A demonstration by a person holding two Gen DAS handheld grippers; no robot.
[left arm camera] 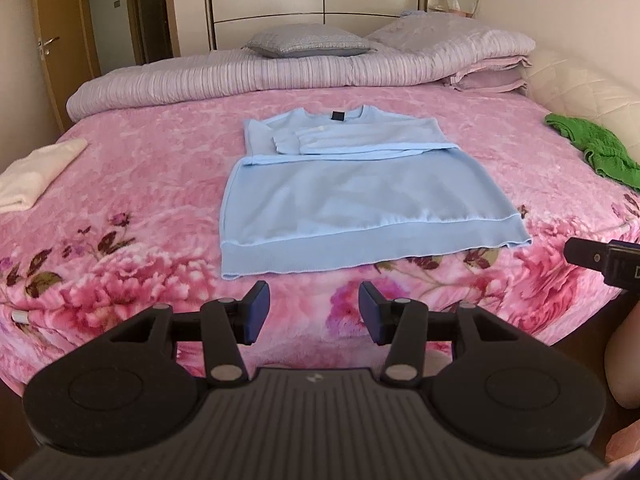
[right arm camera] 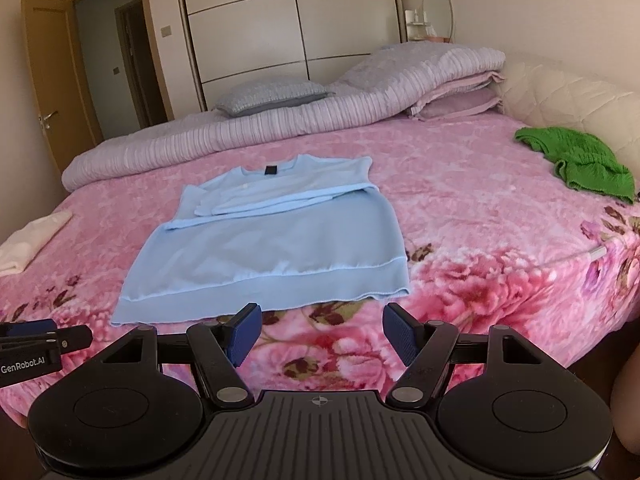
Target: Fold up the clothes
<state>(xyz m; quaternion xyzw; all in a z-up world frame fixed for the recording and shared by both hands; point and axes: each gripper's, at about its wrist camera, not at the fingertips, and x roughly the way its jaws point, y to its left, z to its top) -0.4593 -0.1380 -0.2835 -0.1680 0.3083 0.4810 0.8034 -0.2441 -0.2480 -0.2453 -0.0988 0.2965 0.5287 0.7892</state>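
Note:
A light blue sweatshirt [left arm camera: 340, 196] [right arm camera: 272, 248] lies flat on the pink floral blanket [left arm camera: 160, 184] [right arm camera: 460, 208], collar away from me, both sleeves folded across the chest. My left gripper [left arm camera: 314, 312] hovers open just short of the hem, nothing between its blue pads. My right gripper [right arm camera: 322, 334] is open too, near the hem's right part, above the blanket. Each gripper shows at the edge of the other's view: the right gripper [left arm camera: 600, 260] at the right edge, the left gripper [right arm camera: 40, 340] at the left edge.
A folded cream garment [left arm camera: 36, 172] [right arm camera: 28, 240] rests at the bed's left edge. A crumpled green garment [left arm camera: 592, 148] [right arm camera: 580, 160] lies at the right by the padded headboard [right arm camera: 560, 92]. A rolled lilac duvet [left arm camera: 260, 72] and pillows [left arm camera: 308, 42] line the far side.

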